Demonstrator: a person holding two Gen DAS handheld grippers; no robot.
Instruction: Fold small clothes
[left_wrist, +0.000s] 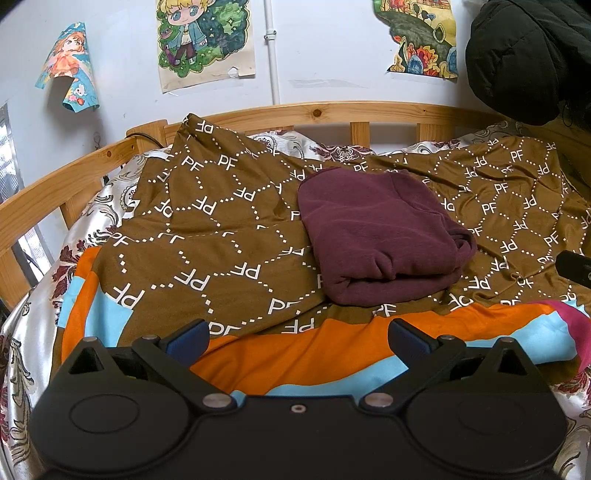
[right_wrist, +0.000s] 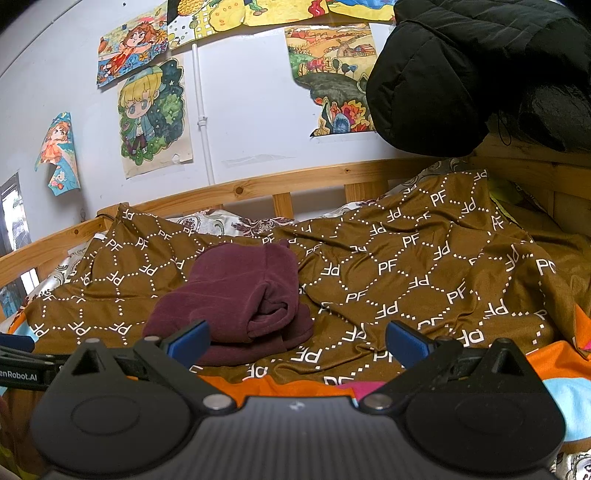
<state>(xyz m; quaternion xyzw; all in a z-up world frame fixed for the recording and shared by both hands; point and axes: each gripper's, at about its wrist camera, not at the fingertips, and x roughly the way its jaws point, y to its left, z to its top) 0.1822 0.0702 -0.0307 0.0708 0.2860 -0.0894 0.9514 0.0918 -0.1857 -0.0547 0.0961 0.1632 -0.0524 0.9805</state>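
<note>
Hovering low over the bed's near edge, both claws were spread wide w/ nothing between the blue pads. Left claw (left_wrist: 299, 338) sat above the orange and light-blue strip (left_wrist: 295, 354) of the cover, right claw (right_wrist: 297, 341) just short of the clothes. Next out was the brown PF-print sheet (left_wrist: 207, 236), pretty wrinkled, covering most of the bed. On it lay the maroon garment (left_wrist: 380, 236), already folded into a chunky bundle w/ the rolled edge facing the right side, apart from both claws. Behind that, some white floral bedding (left_wrist: 295, 142) peeked out, then the wooden bed rail (left_wrist: 332, 110). Far back: white wall w/ cartoon drawings (left_wrist: 205, 40) taped up, plus a black puffy jacket (right_wrist: 480, 74) hanging top right.
</note>
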